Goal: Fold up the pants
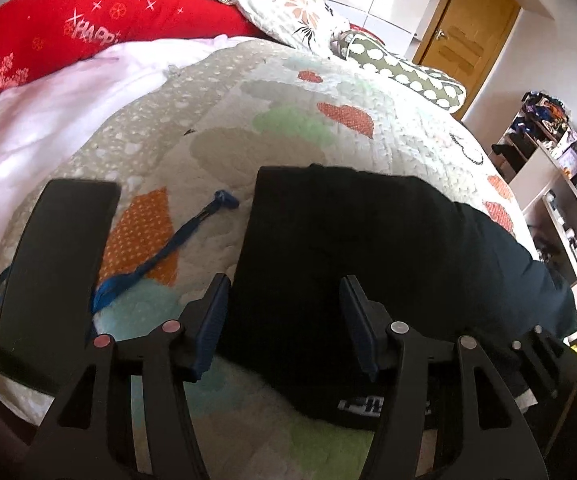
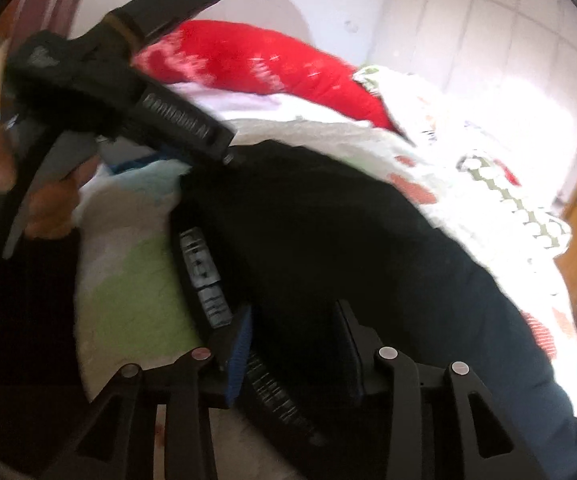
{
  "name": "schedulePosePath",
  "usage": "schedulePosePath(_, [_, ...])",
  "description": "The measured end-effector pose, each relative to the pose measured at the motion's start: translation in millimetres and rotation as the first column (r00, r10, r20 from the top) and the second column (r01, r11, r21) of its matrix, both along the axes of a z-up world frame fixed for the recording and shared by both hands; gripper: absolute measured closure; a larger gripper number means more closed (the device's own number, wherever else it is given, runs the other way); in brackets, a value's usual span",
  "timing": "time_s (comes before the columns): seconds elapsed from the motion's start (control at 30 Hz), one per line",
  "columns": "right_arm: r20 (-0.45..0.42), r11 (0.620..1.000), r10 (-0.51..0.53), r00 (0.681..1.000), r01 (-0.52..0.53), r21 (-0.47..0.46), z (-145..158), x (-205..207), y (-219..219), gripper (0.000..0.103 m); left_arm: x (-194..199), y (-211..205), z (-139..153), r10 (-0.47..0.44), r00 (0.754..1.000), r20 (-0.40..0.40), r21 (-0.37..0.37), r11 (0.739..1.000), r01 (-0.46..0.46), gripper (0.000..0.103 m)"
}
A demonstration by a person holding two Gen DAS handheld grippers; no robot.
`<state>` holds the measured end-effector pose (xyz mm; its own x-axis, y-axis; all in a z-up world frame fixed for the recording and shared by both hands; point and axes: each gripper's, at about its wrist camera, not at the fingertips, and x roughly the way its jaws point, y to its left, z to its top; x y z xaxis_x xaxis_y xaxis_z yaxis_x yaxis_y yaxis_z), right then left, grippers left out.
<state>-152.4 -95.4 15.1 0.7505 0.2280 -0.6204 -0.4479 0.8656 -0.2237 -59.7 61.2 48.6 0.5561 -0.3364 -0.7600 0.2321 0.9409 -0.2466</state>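
Dark, nearly black pants (image 1: 348,240) lie flat on the patterned quilt, their lettered waistband (image 1: 362,408) nearest the camera. My left gripper (image 1: 284,320) is open, its jaws spread just above the waist end of the pants. In the right wrist view the pants (image 2: 348,240) stretch away to the right, with the waistband (image 2: 204,276) at left. My right gripper (image 2: 296,344) is open over the waist area, empty. The left gripper's body (image 2: 120,80) shows at upper left of the right wrist view, held by a hand.
A black flat object (image 1: 56,272) and a blue lanyard (image 1: 176,248) lie on the quilt (image 1: 216,128) left of the pants. A red pillow (image 1: 68,28), floral pillows (image 1: 288,8) and a white sheet lie at the bed's far side. Shelves (image 1: 548,168) and a wooden door (image 1: 468,36) stand to the right.
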Motion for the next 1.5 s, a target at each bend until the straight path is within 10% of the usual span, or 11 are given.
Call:
schedulePosePath(0.33, [-0.139,0.947,0.067,0.988,-0.019,0.321,23.5,22.3,-34.6,0.094,-6.3,-8.5,25.6,-0.062,0.997,0.043,-0.058,0.996,0.065,0.076])
schedulePosePath(0.5, [-0.162,0.918,0.136,0.977,-0.063,0.392,35.6,-0.3,-36.6,0.094,-34.8,13.4,41.8,-0.057,0.993,0.105,-0.057,0.996,0.063,0.076])
schedulePosePath(0.77, [-0.196,0.933,0.136,0.971,-0.058,0.356,5.8,-5.9,-10.5,0.091,-28.0,21.7,-0.2,0.02,1.0,-0.002,0.036,0.999,-0.02,0.071])
schedulePosePath(1.03, [-0.122,0.896,-0.1,0.988,0.142,0.421,48.7,-49.0,-133.8,0.078,-43.1,29.4,52.0,0.144,0.971,0.188,0.075,0.984,-0.161,0.053])
schedulePosePath(1.17, [-0.115,0.811,-0.382,0.917,0.393,0.433,56.2,-77.9,-227.5,0.066,-36.7,12.8,55.3,0.081,0.978,0.193,0.073,0.993,-0.096,0.051])
schedulePosePath(1.27, [-0.12,0.693,-0.596,0.794,0.584,0.424,56.1,-100.6,-295.1,0.059,-30.4,-9.6,48.1,0.026,0.986,0.167,0.071,0.997,-0.038,0.051])
schedulePosePath(1.37, [-0.159,0.629,-0.668,0.727,0.665,0.402,47.1,-101.6,-333.0,0.055,-24.9,-40.0,36.2,-0.035,0.99,0.136,0.09,0.996,0.023,0.051])
schedulePosePath(1.5, [-0.281,0.594,-0.636,0.719,0.688,0.418,19.4,-80.1,-356.2,0.054,-19.3,-73.0,22.4,-0.089,0.99,0.111,0.123,0.99,0.075,0.051])
